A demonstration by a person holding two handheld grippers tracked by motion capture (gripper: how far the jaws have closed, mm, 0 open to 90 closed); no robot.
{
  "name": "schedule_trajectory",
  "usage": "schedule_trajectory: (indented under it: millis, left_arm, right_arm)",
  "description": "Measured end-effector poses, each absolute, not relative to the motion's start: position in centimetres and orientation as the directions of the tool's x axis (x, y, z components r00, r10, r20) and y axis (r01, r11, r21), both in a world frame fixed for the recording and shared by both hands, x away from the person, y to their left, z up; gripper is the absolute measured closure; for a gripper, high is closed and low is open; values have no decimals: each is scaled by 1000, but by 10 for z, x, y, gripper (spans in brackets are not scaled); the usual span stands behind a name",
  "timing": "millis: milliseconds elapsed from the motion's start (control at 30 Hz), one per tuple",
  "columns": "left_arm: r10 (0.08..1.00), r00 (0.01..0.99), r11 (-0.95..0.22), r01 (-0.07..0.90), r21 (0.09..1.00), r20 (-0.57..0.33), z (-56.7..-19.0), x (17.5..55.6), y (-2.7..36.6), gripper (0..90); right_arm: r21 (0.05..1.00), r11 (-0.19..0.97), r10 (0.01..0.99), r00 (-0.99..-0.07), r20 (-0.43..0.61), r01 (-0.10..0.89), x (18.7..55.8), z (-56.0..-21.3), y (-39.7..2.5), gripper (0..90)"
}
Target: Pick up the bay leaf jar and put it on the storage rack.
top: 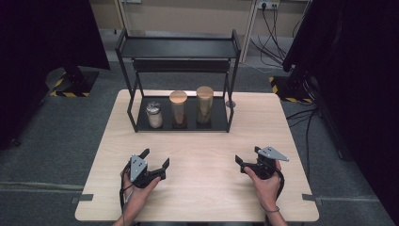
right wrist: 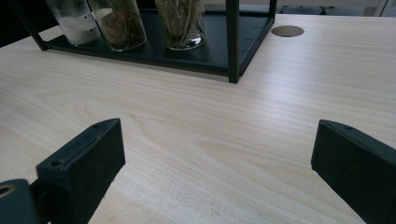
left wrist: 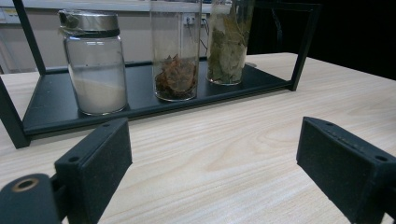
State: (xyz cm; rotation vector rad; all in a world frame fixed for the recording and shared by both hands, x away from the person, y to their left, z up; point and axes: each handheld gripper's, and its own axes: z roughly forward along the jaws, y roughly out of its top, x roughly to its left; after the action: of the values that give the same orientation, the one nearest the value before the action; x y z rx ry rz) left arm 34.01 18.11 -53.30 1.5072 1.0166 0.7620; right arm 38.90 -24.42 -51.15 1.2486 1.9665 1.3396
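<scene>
Pale wood tabletop carries a black rack with three jars; both hand-held grippers, left and right, rest before the rack, jaws apart.

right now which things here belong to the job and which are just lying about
Job:
left gripper, open
right gripper, open
short jar with white powder
middle jar with brown bits
right jar with leaves
rack

Lying about:
table disc
floor cables
stand bases
</scene>
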Motion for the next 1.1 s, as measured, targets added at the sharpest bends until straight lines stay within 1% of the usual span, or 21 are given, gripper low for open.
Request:
schedule_trajectory:
  millis: [1100]
  left_arm:
    - [904,423,-17,194,981,-68,-533,340,181,97]
  right_arm:
    - [893,110,882,-458,115,437,388,-522,-251,31]
